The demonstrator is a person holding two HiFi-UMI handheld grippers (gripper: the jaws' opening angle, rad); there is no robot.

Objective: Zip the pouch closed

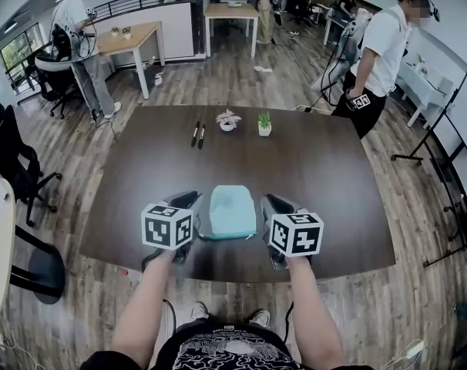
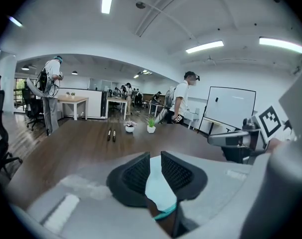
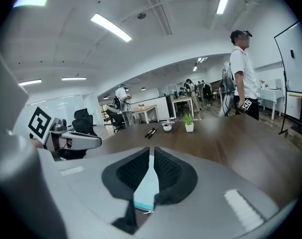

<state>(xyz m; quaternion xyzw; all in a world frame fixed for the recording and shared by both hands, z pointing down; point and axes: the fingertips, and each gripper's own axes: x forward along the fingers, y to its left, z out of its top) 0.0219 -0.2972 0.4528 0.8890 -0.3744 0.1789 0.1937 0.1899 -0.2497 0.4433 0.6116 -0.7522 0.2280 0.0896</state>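
**Pouch held between two grippers above the table**

Both bare forearms reach forward side by side from the bottom of the head view, each gripper angled slightly downward. The left gripper (image 2: pixel 155 159) has its jaws clamped on the left edge of the pale teal fabric pouch (image 1: pixel 232 210), with cloth filling the narrow gap between its pads. The right gripper (image 3: pixel 152 154) pinches the opposite edge, its jaws nearly together on a thin fold. The pouch hangs between them over the near part of the dark brown wooden table (image 1: pixel 326 168).

Each gripper carries one black-and-white marker cube (image 1: pixel 168 226), with patterns only and no legible words.

Farther back lie two dark pens (image 1: pixel 197 134), with two small potted plants (image 1: pixel 228 120) beside them.
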